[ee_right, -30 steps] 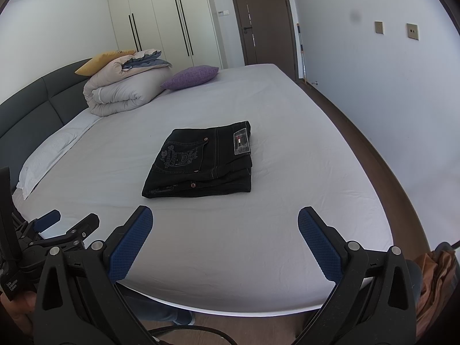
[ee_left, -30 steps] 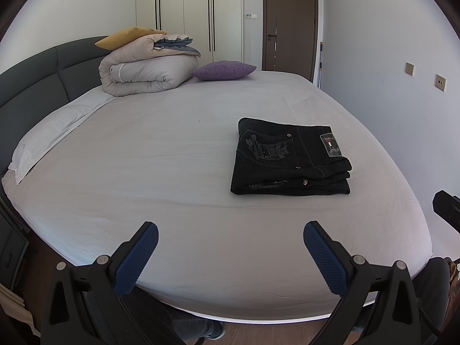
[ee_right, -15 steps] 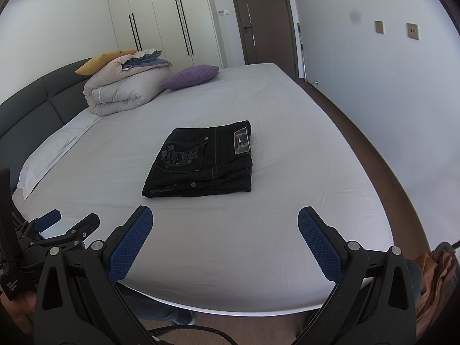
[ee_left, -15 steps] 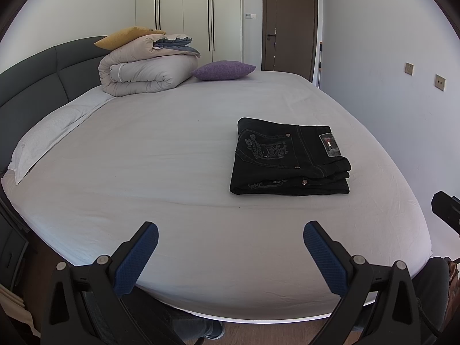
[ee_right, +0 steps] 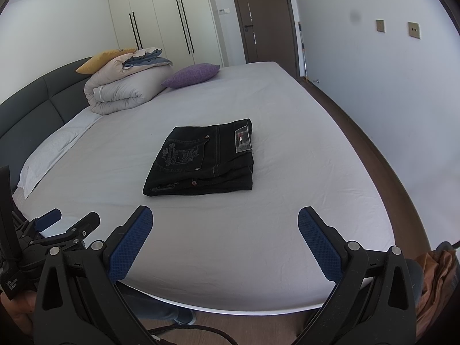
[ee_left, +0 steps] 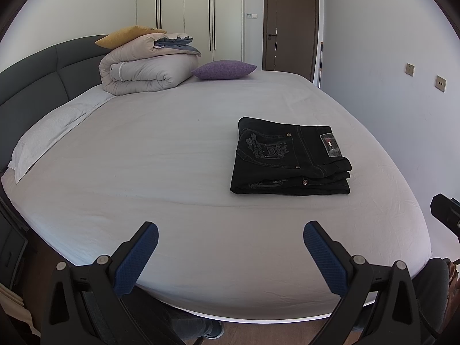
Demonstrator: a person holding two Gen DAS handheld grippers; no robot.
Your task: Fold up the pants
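Nothing has moved since earlier: pants [ee_left: 290, 158] lie folded toward bed's [ee_left: 143, 172] right edge. Left gripper [ee_left: 230, 247] and right gripper [ee_right: 225, 230] gape wide, empty. Folding looks done; next, withdraw.

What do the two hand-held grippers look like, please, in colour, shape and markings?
Both look alike. The left hand-held gripper and the right hand-held gripper have matte black angular frames with triangular cut-outs and silver pivot bolts. Each finger ends in a blue pad with a fine diamond grid texture. A dark cable loops beneath the right one. Small white lettering on the left gripper's black body is unreadable.
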